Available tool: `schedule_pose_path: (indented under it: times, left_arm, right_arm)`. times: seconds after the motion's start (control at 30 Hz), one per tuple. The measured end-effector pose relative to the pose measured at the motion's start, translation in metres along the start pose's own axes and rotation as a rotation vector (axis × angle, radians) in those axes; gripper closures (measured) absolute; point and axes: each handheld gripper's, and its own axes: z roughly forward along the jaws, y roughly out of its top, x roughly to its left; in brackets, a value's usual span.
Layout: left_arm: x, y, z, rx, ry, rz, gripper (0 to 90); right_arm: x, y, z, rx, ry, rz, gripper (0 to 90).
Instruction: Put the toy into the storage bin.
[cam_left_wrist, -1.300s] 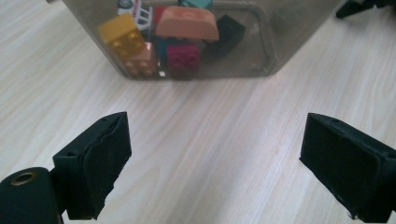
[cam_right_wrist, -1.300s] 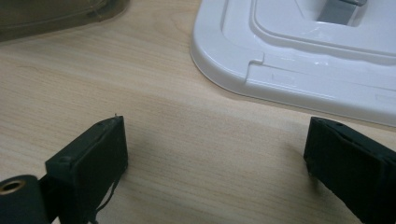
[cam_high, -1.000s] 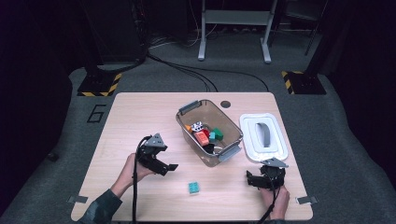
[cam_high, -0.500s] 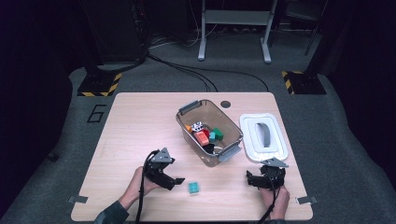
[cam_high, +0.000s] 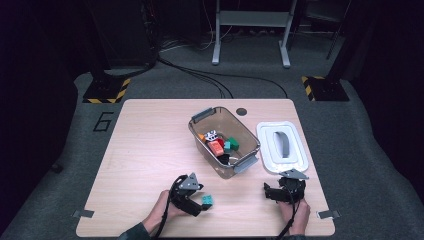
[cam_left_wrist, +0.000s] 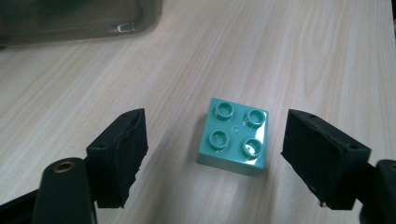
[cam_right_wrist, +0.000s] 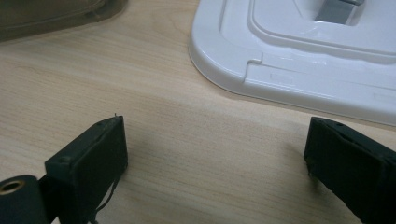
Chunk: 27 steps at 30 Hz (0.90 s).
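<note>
My left gripper (cam_left_wrist: 212, 154) sits low over the table (cam_high: 145, 145) near its front edge, jaws astride the teal block (cam_left_wrist: 235, 137). The block lies flat on the wood, four studs up, between my two pads with a gap showing on either side; the pad on the right of the left gripper view stands nearer to it than the other. The jaws have just been closing around the block, but neither pad presses on it yet, so the gripper counts as unclamped (nothing is lifted). In the high view the same block (cam_high: 207, 201) appears just beside the gripper tip, well apart from the clear bin (cam_high: 250, 145).

My right gripper (cam_right_wrist: 215, 163) rests near the front right corner of the table, jaws spread wide with only bare wood between them. The white lid (cam_right_wrist: 299, 70) lies flat just beyond its pads, handle recess facing up. In the high view this lid (cam_high: 267, 150) sits just beside the bin on the right.

The bin stands mid-table, tilted diagonally to the edges, with grey handles at both ends. It contains several coloured blocks (cam_high: 220, 145): red, orange, green and teal among them.
</note>
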Motion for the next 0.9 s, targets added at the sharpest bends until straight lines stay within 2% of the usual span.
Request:
schedule_pose_path:
  times: [0.13,0.17,0.3,0.33,0.37,0.67,0.77,0.9]
  left_arm:
    - [-0.003,-0.004,0.004,0.001,-0.003,0.009,30.5]
    - [-0.003,-0.004,0.004,-0.007,0.014,0.011,34.0]
    - [-0.004,-0.007,0.001,-0.017,0.023,0.020,56.7]
    - [-0.005,-0.007,0.000,-0.018,0.023,0.020,58.1]
    - [-0.005,-0.008,0.000,-0.017,0.032,0.017,58.3]
    - [-0.002,-0.009,-0.004,-0.011,0.021,0.011,59.1]
    - [0.002,-0.009,-0.010,-0.016,0.030,-0.009,59.1]
    - [0.009,-0.007,-0.019,-0.021,0.049,-0.016,59.1]
  right_arm:
    - [0.000,0.000,0.000,0.000,0.000,-0.001,5.1]
    - [0.000,0.000,0.000,0.000,0.000,0.000,5.1]
    - [0.000,0.000,0.000,0.000,-0.001,0.000,5.1]
    - [0.000,0.000,0.000,-0.001,-0.001,-0.001,5.2]
    - [0.000,0.000,0.000,0.000,-0.001,-0.001,5.2]
    - [0.000,0.000,0.000,0.000,-0.001,0.000,5.2]
    - [0.000,0.000,0.000,0.000,-0.001,0.000,5.2]
    - [0.000,0.000,0.000,-0.001,-0.001,-0.001,5.2]
